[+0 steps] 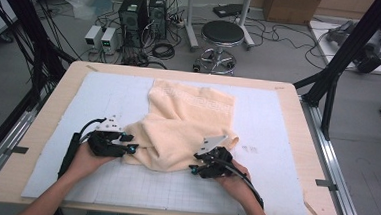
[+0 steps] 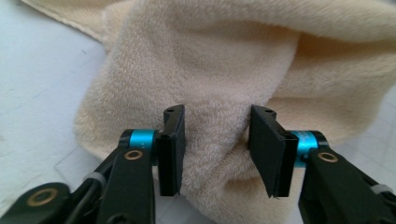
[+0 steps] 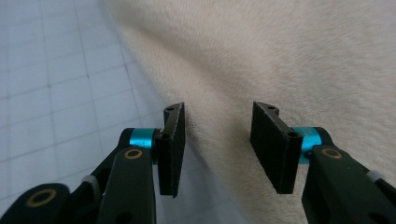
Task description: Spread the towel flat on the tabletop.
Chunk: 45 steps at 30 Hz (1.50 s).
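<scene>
Towel [image 1: 182, 127] | bunched fold between left jaws | edge between right jaws

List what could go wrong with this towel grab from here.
The left gripper straddles a thick bunched fold of the towel, so it may pinch several layers. The right gripper stands open at the towel's edge over the white mat; closing there could catch little cloth, which may slip out.

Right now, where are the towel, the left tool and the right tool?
towel [image 1: 190, 120]: high view, middle of the bunched cream cloth.
left tool [image 2: 215, 149]: left gripper view, gap midway between its pads, towel fold between them.
right tool [image 3: 218, 147]: right gripper view, gap midway between its pads, over the towel's edge.
</scene>
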{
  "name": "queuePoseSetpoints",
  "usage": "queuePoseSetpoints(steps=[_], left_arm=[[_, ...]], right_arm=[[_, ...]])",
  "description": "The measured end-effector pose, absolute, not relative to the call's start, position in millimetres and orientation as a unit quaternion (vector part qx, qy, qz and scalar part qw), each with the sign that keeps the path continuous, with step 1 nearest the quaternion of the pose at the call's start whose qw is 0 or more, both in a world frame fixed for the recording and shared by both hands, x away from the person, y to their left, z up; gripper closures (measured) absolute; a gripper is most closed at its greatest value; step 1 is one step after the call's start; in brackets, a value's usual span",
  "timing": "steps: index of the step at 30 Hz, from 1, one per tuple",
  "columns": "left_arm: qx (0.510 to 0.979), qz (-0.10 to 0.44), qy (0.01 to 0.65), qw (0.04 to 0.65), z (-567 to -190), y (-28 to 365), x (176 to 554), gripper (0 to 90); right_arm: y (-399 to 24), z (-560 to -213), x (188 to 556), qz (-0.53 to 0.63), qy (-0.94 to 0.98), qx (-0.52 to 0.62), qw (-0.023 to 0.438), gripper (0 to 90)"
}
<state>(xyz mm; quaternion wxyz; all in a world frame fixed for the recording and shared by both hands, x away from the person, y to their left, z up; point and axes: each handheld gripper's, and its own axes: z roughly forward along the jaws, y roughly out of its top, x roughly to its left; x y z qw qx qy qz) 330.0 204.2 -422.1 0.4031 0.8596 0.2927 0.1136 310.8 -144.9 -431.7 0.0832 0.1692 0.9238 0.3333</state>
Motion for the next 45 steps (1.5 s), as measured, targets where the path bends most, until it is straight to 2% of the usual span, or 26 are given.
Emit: queuePoseSetpoints(steps=[2,5,8,14,18,23,28,33,35,37,39,43,45], left_arm=[[0.863,0.114,0.296,0.393,-426.0,198.6,333.5,65.8],[0.864,0.122,0.296,0.39,-426.1,195.1,333.8,80.9],[0.861,0.129,0.293,0.396,-417.6,199.0,327.0,84.1],[0.842,0.151,0.282,0.434,-390.0,215.1,294.4,84.9],[0.835,0.171,0.274,0.445,-369.2,222.1,274.4,84.9],[0.832,0.178,0.263,0.455,-350.4,218.1,279.3,85.0],[0.84,0.187,0.293,0.416,-366.0,192.2,328.1,84.8],[0.831,0.166,0.369,0.382,-402.2,181.5,388.6,84.6],[0.83,0.157,0.381,0.376,-411.8,179.4,403.7,84.3],[0.833,0.155,0.381,0.371,-414.0,177.6,408.9,82.2],[0.829,0.151,0.378,0.382,-410.8,179.3,407.3,74.2],[0.827,0.154,0.364,0.4,-397.0,187.3,394.9,63.2],[0.825,0.152,0.353,0.413,-390.1,191.7,385.3,61.9]], right_arm=[[-143.6,-431.8,311.1,0.335,0.923,0.168,0.09,58.8],[-146.8,-430.6,313.2,0.331,0.923,0.17,0.1,78.6],[-150.5,-428.1,313.4,0.333,0.924,0.168,0.088,82.1],[-174.7,-398.6,289.8,0.367,0.913,0.151,0.095,82.2],[-203.1,-372.3,270.0,0.386,0.9,0.16,0.119,82.2],[-232.5,-343.9,263.0,0.388,0.893,0.171,0.15,82.2],[-235.1,-343.1,305.6,0.361,0.894,0.211,0.163,81.9],[-223.2,-380.7,370.0,0.323,0.894,0.277,0.14,81.4],[-223.9,-395.3,390.4,0.313,0.892,0.301,0.127,80.0],[-226.1,-404.0,403.4,0.317,0.884,0.323,0.119,73.9],[-227.9,-404.6,405.7,0.325,0.879,0.325,0.123,67.3],[-232.0,-389.4,393.0,0.351,0.872,0.313,0.139,62.1],[-232.7,-379.3,382.7,0.368,0.867,0.303,0.146,61.2]])
